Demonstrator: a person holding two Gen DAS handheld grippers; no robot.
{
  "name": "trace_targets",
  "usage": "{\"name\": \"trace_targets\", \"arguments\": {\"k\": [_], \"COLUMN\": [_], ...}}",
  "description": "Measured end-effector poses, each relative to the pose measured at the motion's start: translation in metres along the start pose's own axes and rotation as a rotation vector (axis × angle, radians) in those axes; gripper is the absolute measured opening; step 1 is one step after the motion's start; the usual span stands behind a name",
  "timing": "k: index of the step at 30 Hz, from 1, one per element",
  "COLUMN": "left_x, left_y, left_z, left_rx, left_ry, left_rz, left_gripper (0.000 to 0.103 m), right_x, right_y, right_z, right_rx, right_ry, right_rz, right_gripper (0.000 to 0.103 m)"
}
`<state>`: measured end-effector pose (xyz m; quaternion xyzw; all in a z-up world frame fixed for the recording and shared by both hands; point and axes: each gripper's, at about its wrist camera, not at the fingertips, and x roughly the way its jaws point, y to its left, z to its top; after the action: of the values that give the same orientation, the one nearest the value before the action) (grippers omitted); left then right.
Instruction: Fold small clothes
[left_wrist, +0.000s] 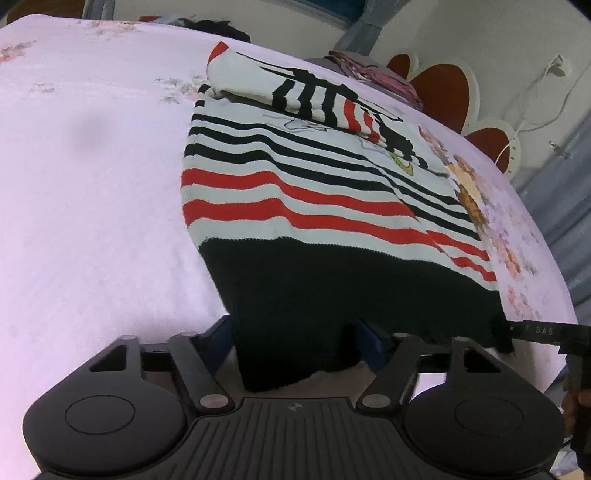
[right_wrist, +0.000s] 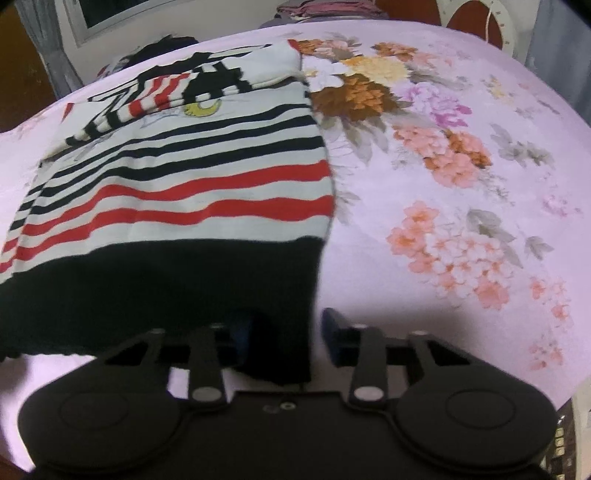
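Note:
A small striped sweater (left_wrist: 295, 192), white with black and red stripes and a black hem, lies on the pink bedsheet (left_wrist: 92, 184); its sleeves are folded across the top. The black hem band runs between the blue fingers (left_wrist: 373, 343) of my left gripper (left_wrist: 295, 343), near the hem's left corner. In the right wrist view the sweater (right_wrist: 192, 192) lies to the left, and its hem's right corner hangs between the fingers (right_wrist: 332, 332) of my right gripper (right_wrist: 284, 332). Both sets of jaws stand apart with cloth between them. The right gripper's tip (left_wrist: 535, 330) also shows in the left view.
The sheet has a floral print (right_wrist: 443, 229) on the right side. A pile of pink clothes (left_wrist: 373, 72) and dark clothes (left_wrist: 218, 27) lie at the bed's far edge. A red-and-white headboard (left_wrist: 450, 92) and a white cable (left_wrist: 532, 110) stand behind.

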<state>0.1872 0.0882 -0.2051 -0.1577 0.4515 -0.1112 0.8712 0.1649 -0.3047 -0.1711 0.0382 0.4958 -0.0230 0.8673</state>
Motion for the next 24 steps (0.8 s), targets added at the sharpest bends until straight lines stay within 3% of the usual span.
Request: {"name": "trace_targets", "arguments": {"k": [2, 6, 8, 14, 24], "left_x": [0.001, 0.002, 0.002, -0.006, -0.023], "left_y": [0.002, 0.008, 0.009, 0.004, -0.012], "left_z": [0.002, 0.007, 0.010, 0.029, 0.111], "left_rx": [0.010, 0.010, 0.015, 0.036, 0.062], "left_ry": [0.003, 0.017, 0.027, -0.017, -0.215], "left_rz": [0.010, 0.021, 0.009, -0.041, -0.087], "left_gripper": [0.048, 0.032, 0.013, 0.009, 0.007], "right_x": [0.001, 0.003, 0.003, -0.004, -0.040], "right_y": [0.002, -0.002, -0.003, -0.011, -0.011], "right_z": [0.003, 0.007, 0.010, 0.026, 0.103], "right_rx": [-0.011, 0.009, 0.022, 0.082, 0.086], "right_ry": [0.013, 0.046, 0.061, 0.057, -0.149], "right_rz": [-0.001, 0.053, 0.081, 0.172, 0.248], "right_gripper": [0.024, 0.013, 0.012, 0.011, 0.010]}}
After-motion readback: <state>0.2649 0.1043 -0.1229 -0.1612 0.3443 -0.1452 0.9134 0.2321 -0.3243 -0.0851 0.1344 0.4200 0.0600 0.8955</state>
